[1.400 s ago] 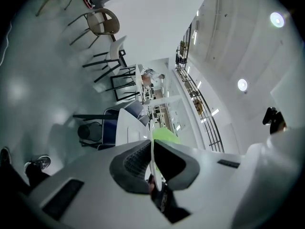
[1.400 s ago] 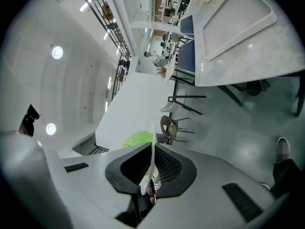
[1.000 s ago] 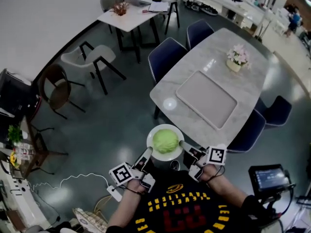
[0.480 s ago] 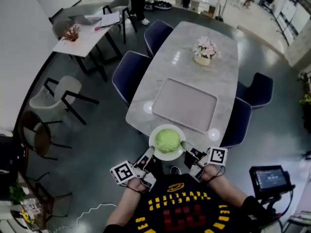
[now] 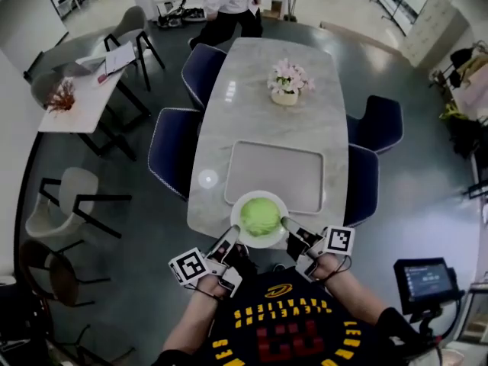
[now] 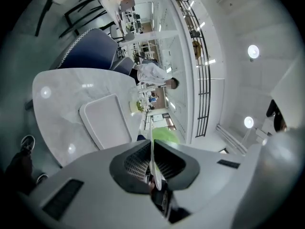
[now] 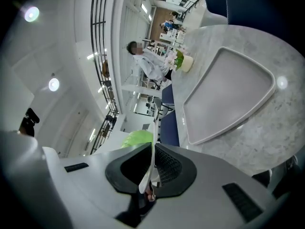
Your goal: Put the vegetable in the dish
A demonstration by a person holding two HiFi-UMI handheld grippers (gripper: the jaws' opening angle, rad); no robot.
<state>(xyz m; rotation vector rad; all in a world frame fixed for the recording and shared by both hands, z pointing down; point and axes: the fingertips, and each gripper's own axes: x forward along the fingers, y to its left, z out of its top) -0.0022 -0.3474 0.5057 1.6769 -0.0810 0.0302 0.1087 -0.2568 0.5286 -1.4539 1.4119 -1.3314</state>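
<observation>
Sitting in the middle of the white dish [image 5: 238,229], the round green vegetable [image 5: 261,215] fills most of it. We hold that dish from both sides. Our left gripper [image 5: 231,238] is clamped on the rim at one side and our right gripper [image 5: 287,225] on the rim opposite, the thin edge pinched between each pair of jaws. The dish is over the near end of the marble table [image 5: 259,105], overlapping the near edge of a pale tray [image 5: 274,166]. We cannot tell whether it touches them. A pot of flowers [image 5: 285,82] stands farther along, and dark blue chairs [image 5: 174,158] flank the table.
</observation>
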